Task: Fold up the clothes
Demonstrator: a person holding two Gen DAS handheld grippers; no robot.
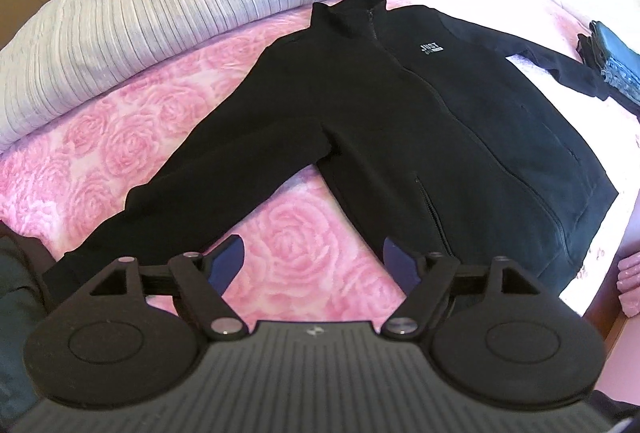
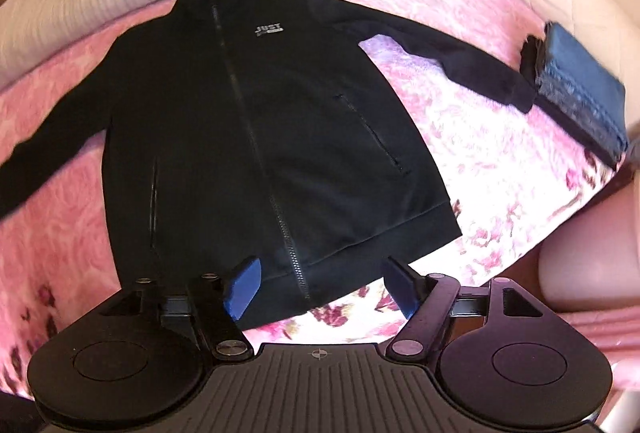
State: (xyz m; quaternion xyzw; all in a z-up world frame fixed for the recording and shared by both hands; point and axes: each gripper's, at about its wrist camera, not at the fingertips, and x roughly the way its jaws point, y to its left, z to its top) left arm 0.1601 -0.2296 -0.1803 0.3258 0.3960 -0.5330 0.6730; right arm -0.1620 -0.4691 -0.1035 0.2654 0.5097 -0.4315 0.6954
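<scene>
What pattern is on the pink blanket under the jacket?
Big pink roses on the blanket, clearest in the left wrist view.

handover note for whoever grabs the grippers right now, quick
Left gripper: open, empty, above the pink bedspread between the jacket's sleeve and hem.
Right gripper: open, empty, at the jacket's hem.
Jacket: flat, face up, zipped, both sleeves spread out.
Folded jeans sit by one cuff.
Done: jacket laid out. Left: every fold.
</scene>
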